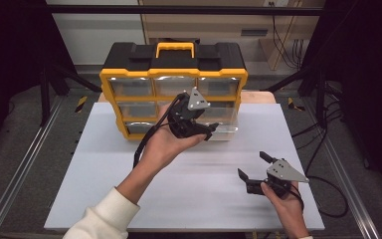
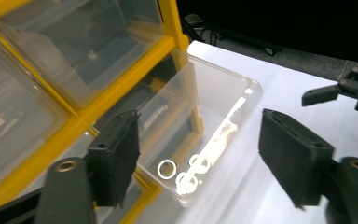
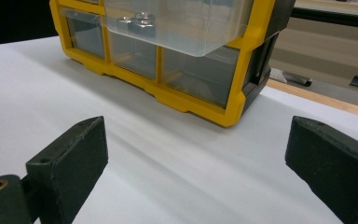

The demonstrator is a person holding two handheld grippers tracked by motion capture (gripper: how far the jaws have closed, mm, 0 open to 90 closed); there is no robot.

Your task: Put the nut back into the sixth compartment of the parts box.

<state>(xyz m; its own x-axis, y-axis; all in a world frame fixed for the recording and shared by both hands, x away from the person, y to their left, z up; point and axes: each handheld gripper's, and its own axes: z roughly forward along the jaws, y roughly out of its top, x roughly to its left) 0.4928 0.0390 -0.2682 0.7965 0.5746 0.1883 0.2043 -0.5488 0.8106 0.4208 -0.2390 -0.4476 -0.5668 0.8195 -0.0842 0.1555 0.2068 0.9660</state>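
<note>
Drawer pulled out of the yellow organizer, left claw open beside it, right claw open over the counter; probably next, picking its washers.

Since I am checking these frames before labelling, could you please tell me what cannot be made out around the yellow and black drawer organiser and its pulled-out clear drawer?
- High view: the left gripper and hand hide the clear plastic drawer's contents.
- Left gripper view: small pale rings lie in the drawer; glare blurs their count and material.
- Right gripper view: the yellow and black drawer organiser is cut off by the top edge.
- Other drawers: reflections hide any contents.
</note>
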